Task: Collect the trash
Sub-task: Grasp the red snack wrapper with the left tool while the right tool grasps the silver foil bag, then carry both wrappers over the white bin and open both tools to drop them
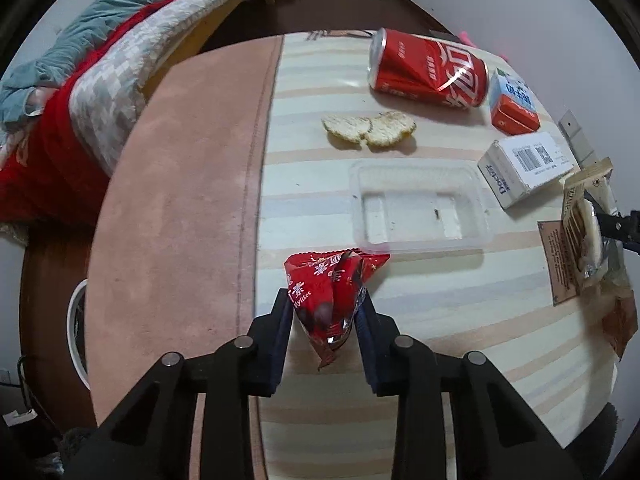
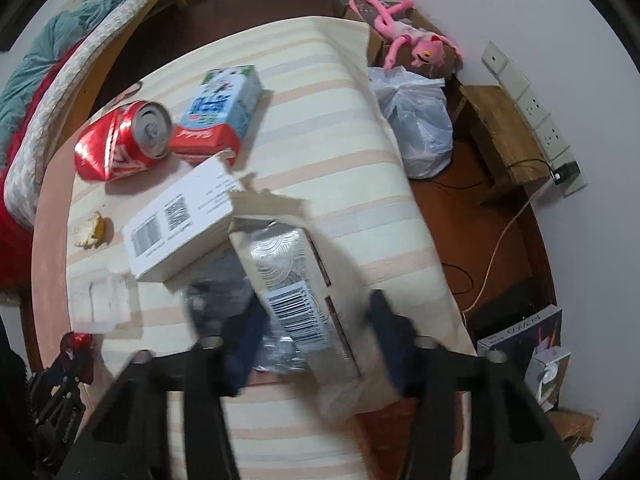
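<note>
My left gripper (image 1: 324, 312) is shut on a crumpled red snack wrapper (image 1: 332, 288) and holds it above the striped table (image 1: 420, 320), near the clear plastic tray (image 1: 420, 204). My right gripper (image 2: 316, 320) has its jaws on either side of a beige and silver snack bag (image 2: 292, 280) with a barcode; the view is blurred, so contact is unclear. The bag also shows in the left wrist view (image 1: 584, 232). A crushed red cola can (image 1: 428, 68), a bitten cracker (image 1: 368, 128), a blue and red carton (image 1: 514, 104) and a white box (image 1: 524, 168) lie on the table.
A pink cloth (image 1: 180, 200) covers the table's left part. A bed with blankets (image 1: 80, 80) stands to the left. A white plastic bag (image 2: 416, 124), cardboard boxes with a pink plush toy (image 2: 404, 36) and a power strip (image 2: 532, 108) are on the floor to the right.
</note>
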Demonstrator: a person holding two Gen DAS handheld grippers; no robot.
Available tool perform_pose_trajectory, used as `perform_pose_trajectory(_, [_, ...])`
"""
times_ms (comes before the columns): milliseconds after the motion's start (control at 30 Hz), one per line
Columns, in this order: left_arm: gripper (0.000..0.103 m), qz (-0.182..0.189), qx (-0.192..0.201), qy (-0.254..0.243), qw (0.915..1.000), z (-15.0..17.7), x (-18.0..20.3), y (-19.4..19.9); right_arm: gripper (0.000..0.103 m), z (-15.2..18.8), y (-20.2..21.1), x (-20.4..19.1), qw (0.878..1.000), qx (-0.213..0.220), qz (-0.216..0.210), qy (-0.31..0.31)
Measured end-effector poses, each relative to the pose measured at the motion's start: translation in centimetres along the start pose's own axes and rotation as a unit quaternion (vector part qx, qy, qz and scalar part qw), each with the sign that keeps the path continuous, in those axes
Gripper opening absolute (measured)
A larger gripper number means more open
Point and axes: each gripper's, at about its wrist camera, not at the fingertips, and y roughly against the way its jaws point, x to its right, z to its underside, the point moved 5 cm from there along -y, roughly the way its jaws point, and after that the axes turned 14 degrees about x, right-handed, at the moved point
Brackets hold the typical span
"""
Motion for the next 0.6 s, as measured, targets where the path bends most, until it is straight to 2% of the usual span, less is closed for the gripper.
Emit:
perform_pose_trajectory(33, [0.027,-0.003,0.005,0.002,1.0000,0.0,-0.2,0.3,0.036,0.1,0.3,-0.3,1.000,0.004,-0.003,0.004])
perform_pose_trajectory(100, [0.027,-0.010,0.015,0.002,0.9998,-0.2,-0.6,0.9,0.023,0.3,0.9,-0.9,1.000,0.013,-0.009,0.012])
perform_pose_trajectory(267, [0.027,-0.013,0.036,0.016,0.9991,-0.7,-2.2,2.6,0.013,0.7,3.0,-2.0,0.999,0.036,-0.025,0.019])
perform_pose_trajectory(600, [0.027,-0.002,0.077,0.049,0.9958,-1.6,-4.9,7.7,0.011,1.5,9.0,-5.6,0.994,0.068,-0.081,0.022])
